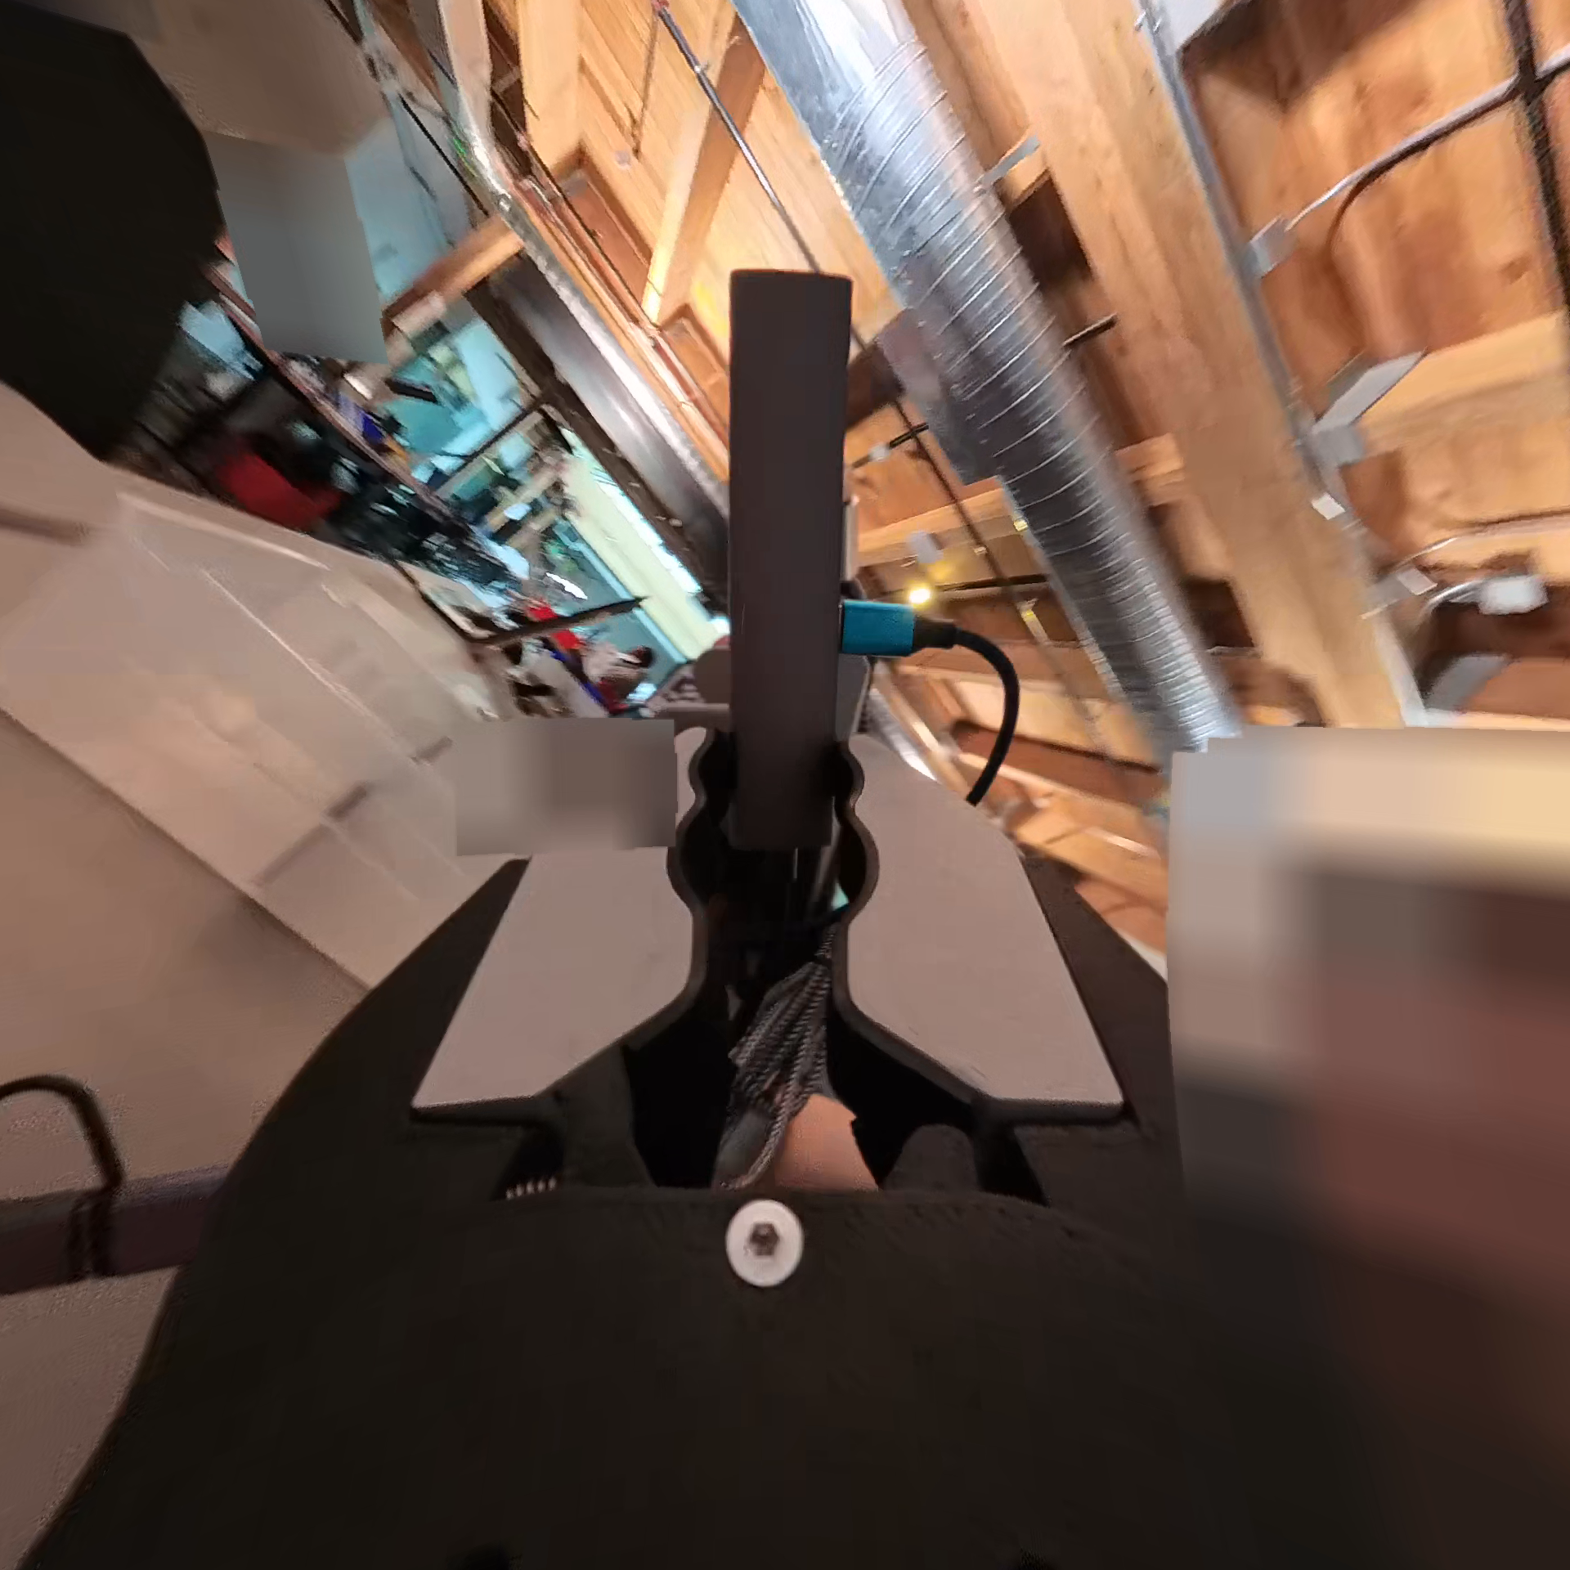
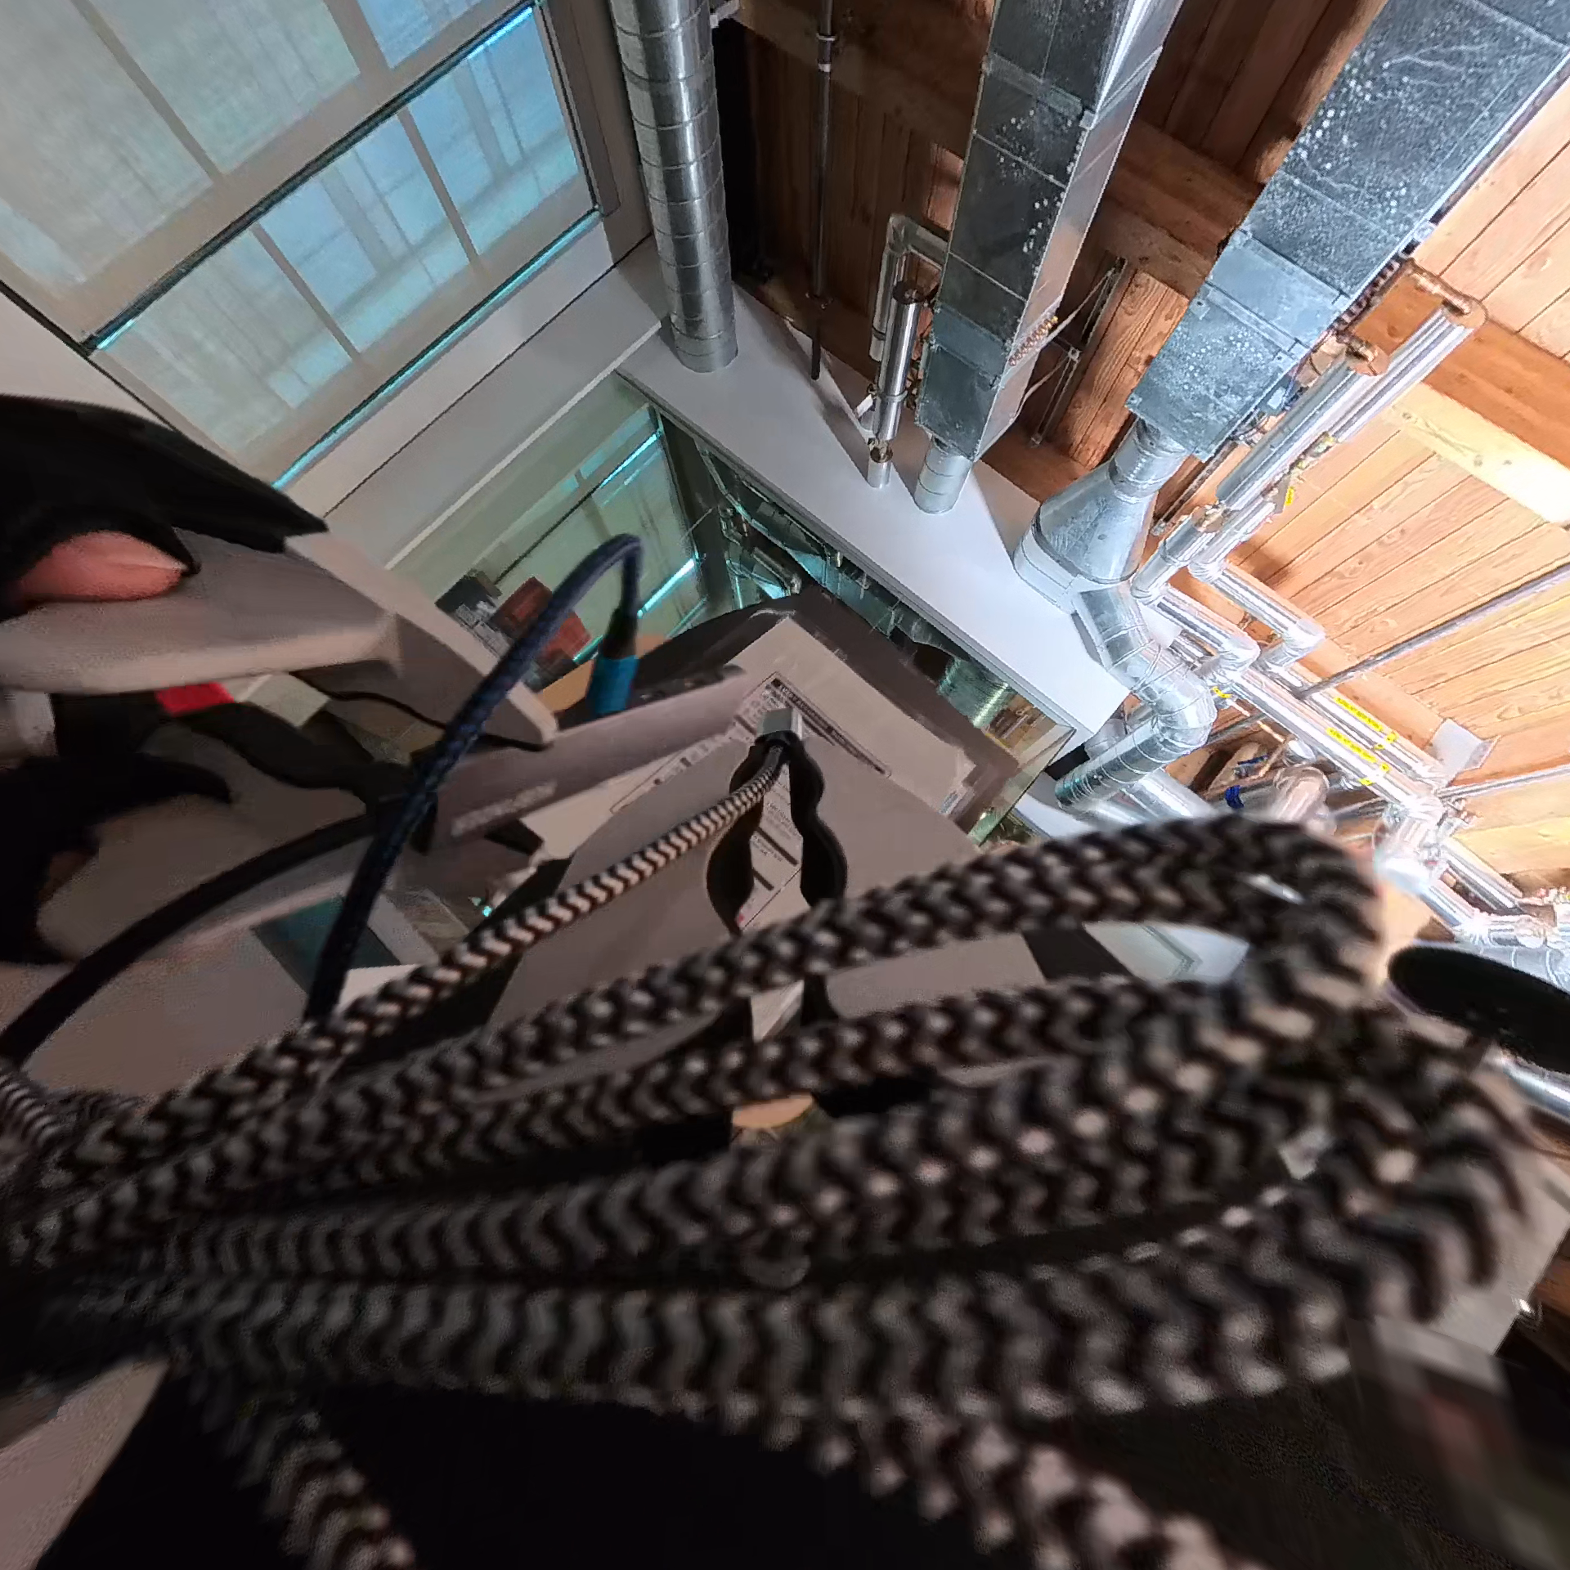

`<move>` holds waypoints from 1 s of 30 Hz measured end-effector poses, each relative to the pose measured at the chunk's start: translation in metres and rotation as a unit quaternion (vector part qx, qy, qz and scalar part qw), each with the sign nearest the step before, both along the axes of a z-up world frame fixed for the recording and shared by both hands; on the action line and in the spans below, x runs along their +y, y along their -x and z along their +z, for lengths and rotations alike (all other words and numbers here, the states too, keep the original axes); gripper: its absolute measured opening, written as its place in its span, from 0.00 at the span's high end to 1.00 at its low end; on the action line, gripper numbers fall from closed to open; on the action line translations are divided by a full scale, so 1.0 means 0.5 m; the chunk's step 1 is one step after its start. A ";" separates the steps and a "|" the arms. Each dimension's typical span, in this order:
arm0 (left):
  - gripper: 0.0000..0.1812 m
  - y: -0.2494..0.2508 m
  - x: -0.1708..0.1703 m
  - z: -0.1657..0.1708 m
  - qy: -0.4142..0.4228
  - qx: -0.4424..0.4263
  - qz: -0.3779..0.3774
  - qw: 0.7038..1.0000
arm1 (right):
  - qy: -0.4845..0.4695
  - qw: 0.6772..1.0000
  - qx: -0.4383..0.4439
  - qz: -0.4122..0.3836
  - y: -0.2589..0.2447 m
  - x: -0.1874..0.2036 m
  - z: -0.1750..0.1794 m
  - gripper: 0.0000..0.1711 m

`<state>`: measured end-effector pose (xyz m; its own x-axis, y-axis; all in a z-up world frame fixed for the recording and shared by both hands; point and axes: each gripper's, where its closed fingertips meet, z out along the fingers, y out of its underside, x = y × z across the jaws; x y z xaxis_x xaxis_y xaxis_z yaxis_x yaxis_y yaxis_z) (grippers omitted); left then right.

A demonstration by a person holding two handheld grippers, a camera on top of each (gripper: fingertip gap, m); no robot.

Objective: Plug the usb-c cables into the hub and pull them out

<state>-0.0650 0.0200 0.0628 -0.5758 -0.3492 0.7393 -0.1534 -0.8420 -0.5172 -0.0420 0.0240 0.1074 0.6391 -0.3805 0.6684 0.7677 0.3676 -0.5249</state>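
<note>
1. The left gripper (image 1: 786,799) has its fingers pressed on the lower end of the long dark grey hub (image 1: 786,544), which stands upright, pointing to 12 o'clock.
2. On the hub's 3 o'clock side sits the teal metal plug of a black cable (image 1: 879,629), already inserted.
3. The right gripper (image 2: 777,837) pinches the black-and-white braided cable (image 2: 680,837) just behind its silver plug (image 2: 777,722), near the hub.
4. I judge that the plug should be aligned straight with a free port and pushed gently while the left keeps the hub steady; loose braided loops could snag.
</note>
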 end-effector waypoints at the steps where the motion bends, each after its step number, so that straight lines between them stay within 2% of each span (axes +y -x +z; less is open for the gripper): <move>1: 0.88 0.004 0.013 0.004 -0.028 0.000 0.021 0.999 | 0.004 1.000 -0.009 0.007 0.003 -0.003 0.007 0.96; 3: 0.88 0.013 0.037 0.012 -0.090 -0.001 0.070 0.994 | 0.018 1.000 -0.023 0.010 0.003 -0.009 0.023 0.96; 5: 0.88 0.021 0.057 0.017 -0.158 0.005 0.117 0.980 | 0.060 0.996 -0.049 0.047 0.025 -0.010 0.026 0.96; 8: 0.87 0.032 0.080 0.022 -0.263 0.015 0.191 0.946 | 0.100 0.991 -0.066 0.063 0.043 -0.017 0.037 0.96; 14: 0.88 0.039 0.073 0.028 -0.399 0.013 0.253 0.882 | 0.163 0.979 -0.096 0.074 0.077 -0.027 0.034 0.96; 16: 0.88 0.040 0.066 0.031 -0.426 0.009 0.265 0.865 | 0.188 0.974 -0.093 0.081 0.086 -0.025 0.026 0.96; 22: 0.87 0.037 0.048 0.033 -0.437 0.006 0.258 0.861 | 0.171 0.978 -0.099 0.062 0.084 -0.024 0.030 0.96; 23: 0.87 0.037 0.047 0.032 -0.439 0.007 0.257 0.861 | 0.169 0.979 -0.100 0.061 0.085 -0.024 0.031 0.50; 30: 0.87 0.035 0.038 0.033 -0.450 0.005 0.258 0.855 | 0.168 0.979 -0.101 0.063 0.084 -0.024 0.030 0.51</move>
<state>-0.0826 0.0389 0.0794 -0.1696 -0.9847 0.0412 0.1097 -0.0604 -0.9921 -0.0842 0.0118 0.1224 0.5088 -0.0441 0.8598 0.8278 0.2993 -0.4745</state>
